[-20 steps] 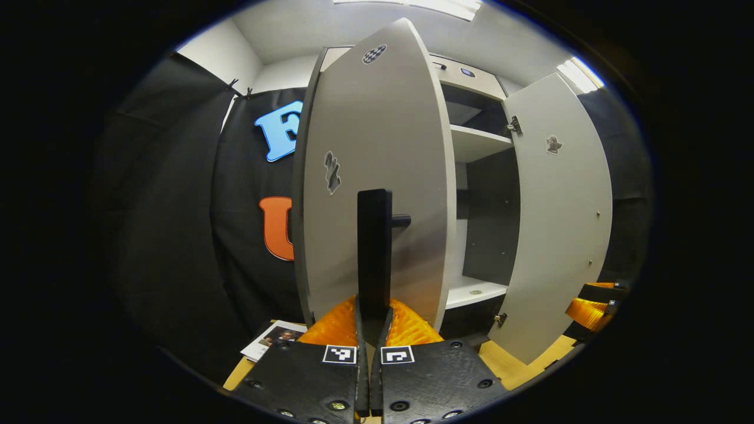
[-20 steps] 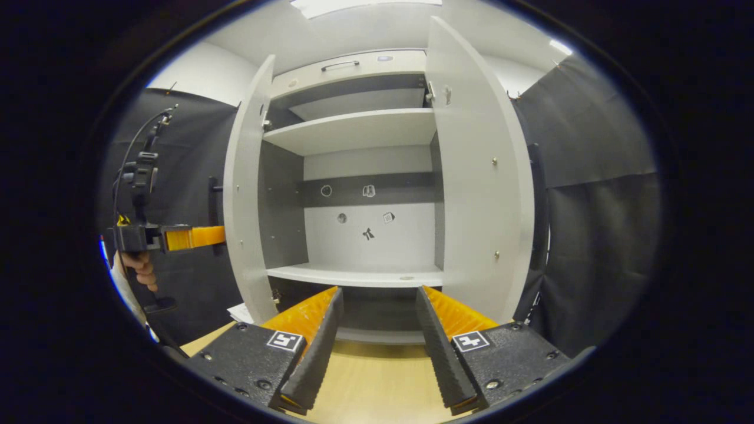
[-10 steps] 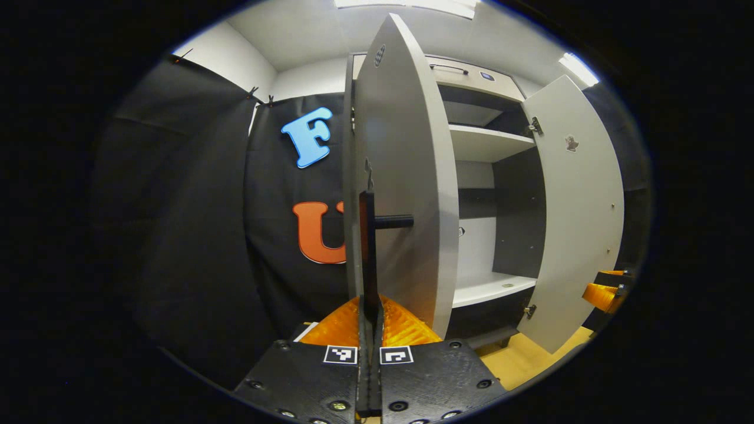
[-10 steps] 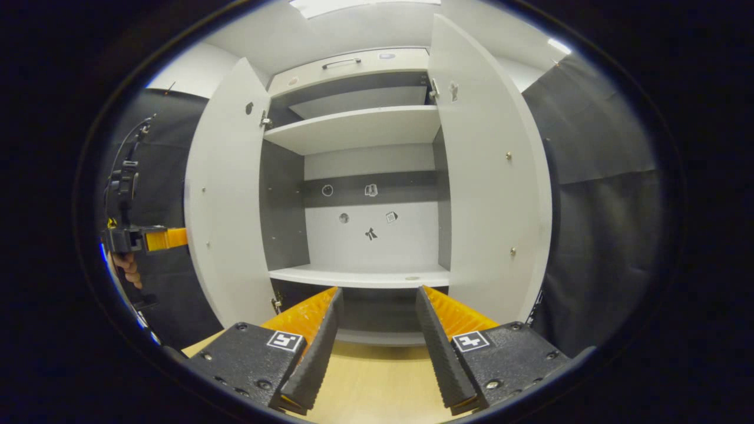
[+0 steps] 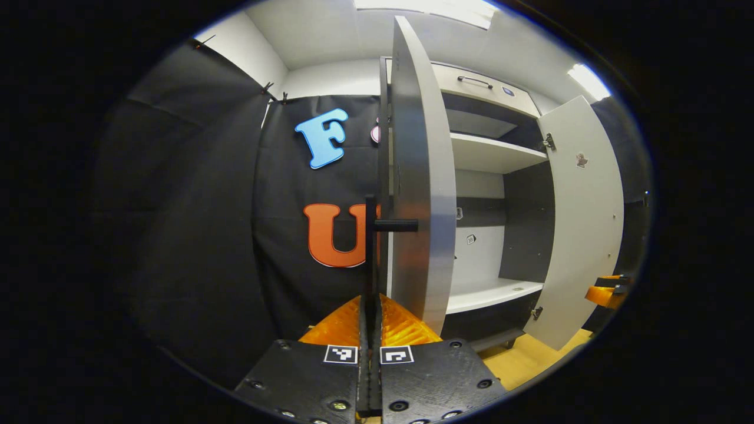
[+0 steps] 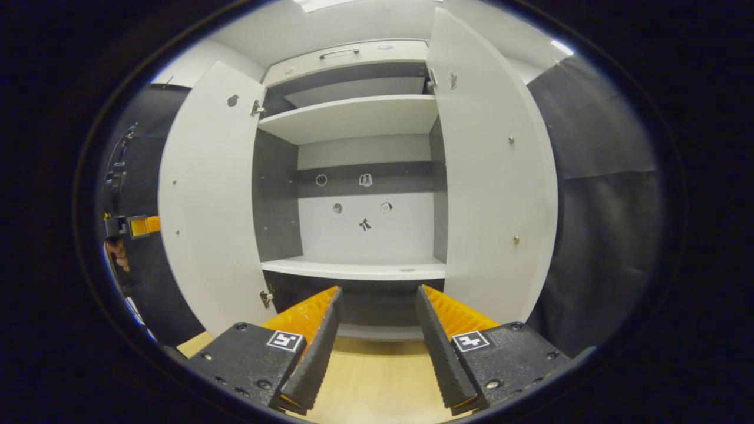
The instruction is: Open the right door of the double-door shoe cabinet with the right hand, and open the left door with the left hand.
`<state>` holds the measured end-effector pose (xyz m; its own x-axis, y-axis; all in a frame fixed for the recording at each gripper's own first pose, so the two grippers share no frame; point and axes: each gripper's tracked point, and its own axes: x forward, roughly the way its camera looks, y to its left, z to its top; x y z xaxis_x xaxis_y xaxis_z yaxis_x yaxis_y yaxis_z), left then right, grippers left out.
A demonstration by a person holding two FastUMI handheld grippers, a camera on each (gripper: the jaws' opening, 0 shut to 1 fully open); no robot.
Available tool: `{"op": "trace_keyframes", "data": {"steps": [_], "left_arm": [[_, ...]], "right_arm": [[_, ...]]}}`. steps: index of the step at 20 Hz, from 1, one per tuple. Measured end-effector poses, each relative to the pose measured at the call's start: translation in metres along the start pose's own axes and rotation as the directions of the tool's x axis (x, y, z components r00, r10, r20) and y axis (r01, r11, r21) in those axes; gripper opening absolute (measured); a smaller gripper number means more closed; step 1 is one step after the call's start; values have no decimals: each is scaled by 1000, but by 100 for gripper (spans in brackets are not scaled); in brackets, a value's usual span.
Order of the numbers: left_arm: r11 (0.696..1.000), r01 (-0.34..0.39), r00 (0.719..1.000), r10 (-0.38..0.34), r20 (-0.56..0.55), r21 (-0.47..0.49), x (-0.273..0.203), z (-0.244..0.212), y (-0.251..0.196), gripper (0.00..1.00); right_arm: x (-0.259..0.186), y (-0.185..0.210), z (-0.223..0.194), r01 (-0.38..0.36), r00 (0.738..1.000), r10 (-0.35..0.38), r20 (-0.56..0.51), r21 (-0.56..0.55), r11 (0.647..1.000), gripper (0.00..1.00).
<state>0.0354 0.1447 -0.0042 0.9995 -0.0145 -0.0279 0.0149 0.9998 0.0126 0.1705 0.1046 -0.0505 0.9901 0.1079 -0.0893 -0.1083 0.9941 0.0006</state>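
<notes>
The light grey shoe cabinet [image 6: 353, 118] stands with both doors swung out. In the left gripper view its left door [image 5: 415, 176] shows almost edge-on, with the black bar handle [image 5: 370, 247] running down into my left gripper [image 5: 371, 303], which is shut on it. The right door [image 5: 583, 224] hangs open farther right. In the right gripper view my right gripper [image 6: 378, 291] is open and holds nothing, facing the bare shelves between the left door [image 6: 206, 200] and the right door [image 6: 495, 176]. The left gripper [image 6: 132, 227] and a hand [image 6: 118, 254] show behind the left door.
The cabinet stands on a pale wooden surface [image 6: 377, 383]. Small stickers [image 6: 365, 224] mark its back panel, and a drawer with a metal handle [image 6: 339, 53] sits on top. Black cloth walls close in on both sides. The right gripper [image 5: 604, 291] shows past the right door.
The left door has swung farther open, from angled to nearly edge-on, with my left gripper still shut on its handle. The right gripper stays open and barely moves.
</notes>
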Motion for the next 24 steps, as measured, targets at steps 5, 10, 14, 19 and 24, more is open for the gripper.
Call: {"op": "trace_keyframes", "data": {"steps": [5,10,14,19,24], "left_arm": [[1000,-3,1000,2,13,23,-18,-5,1,0],[1000,-22,1000,22,14,-9,-65,-6,-19,0],[992,105,994,-104,13,-71,-54,-9,-93,0],[987,132,990,-136,-27,-96,-21,-35,-158,0],[996,59,998,-59,6,-68,-1,-42,-169,0]], "right_arm": [[-6,-12,0,45,999,-45,3,-22,999,78],[-10,-13,1,44,999,-44,11,-35,998,78],[-12,-10,3,23,1000,-23,4,-54,998,78],[-20,-5,0,-16,1000,16,14,-17,1000,78],[-27,-7,-1,-27,999,27,28,-7,1000,78]]}}
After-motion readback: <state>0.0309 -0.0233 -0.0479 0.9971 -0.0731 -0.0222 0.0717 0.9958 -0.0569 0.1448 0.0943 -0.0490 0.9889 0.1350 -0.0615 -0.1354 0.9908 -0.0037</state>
